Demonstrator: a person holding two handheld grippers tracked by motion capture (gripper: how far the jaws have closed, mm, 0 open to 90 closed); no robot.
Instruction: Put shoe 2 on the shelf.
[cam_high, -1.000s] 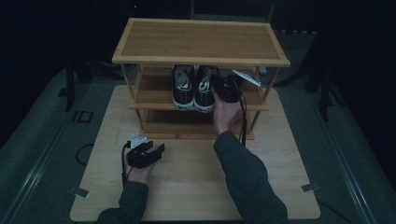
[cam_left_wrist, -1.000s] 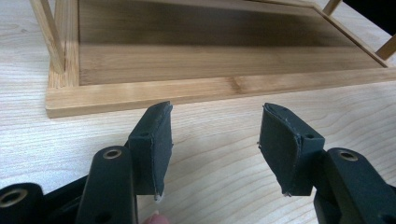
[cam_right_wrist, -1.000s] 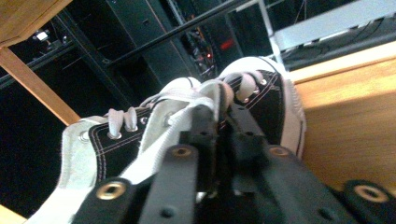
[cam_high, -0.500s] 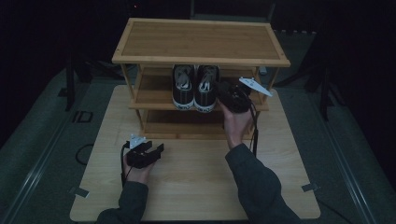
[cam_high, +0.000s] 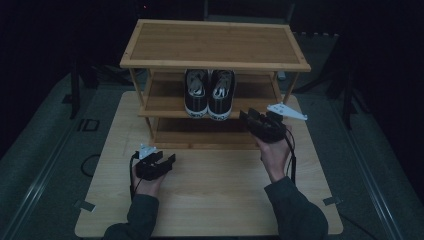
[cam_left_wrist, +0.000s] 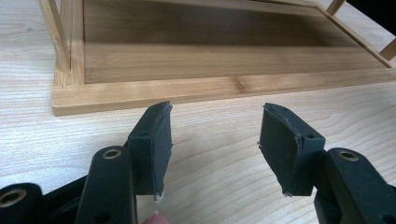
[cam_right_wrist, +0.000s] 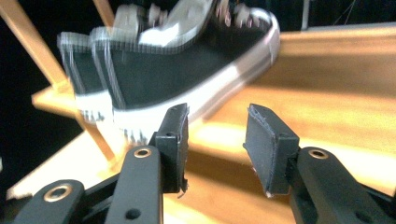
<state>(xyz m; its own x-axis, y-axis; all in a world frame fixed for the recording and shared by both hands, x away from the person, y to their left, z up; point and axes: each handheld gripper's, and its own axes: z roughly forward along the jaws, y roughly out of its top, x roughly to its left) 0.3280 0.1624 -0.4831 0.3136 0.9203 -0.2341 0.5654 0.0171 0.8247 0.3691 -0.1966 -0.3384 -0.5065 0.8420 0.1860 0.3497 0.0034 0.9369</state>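
While the pair of black sneakers (cam_high: 209, 94) stands side by side on the middle shelf of the wooden shoe rack (cam_high: 214, 44), toes toward the person, the right gripper (cam_high: 248, 119) is held just beside the right-hand shoe, near the front edge of that shelf and apart from the shoe. In the right gripper view the jaws are spread with nothing between them, and the sneakers (cam_right_wrist: 173, 70) appear blurred beyond them on the shelf, heel rubber white and uppers black. The left gripper (cam_high: 165, 161) lies low over the wooden board (cam_high: 220, 190) in front of the rack, well apart from the shoes. In the left gripper view its jaws are likewise spread and empty, directed at the rack's bottom shelf (cam_left_wrist: 219, 60), with bare board under them. A grey three-cornered plate (cam_high: 286, 111) projects from the right gripper toward the rack's right post.
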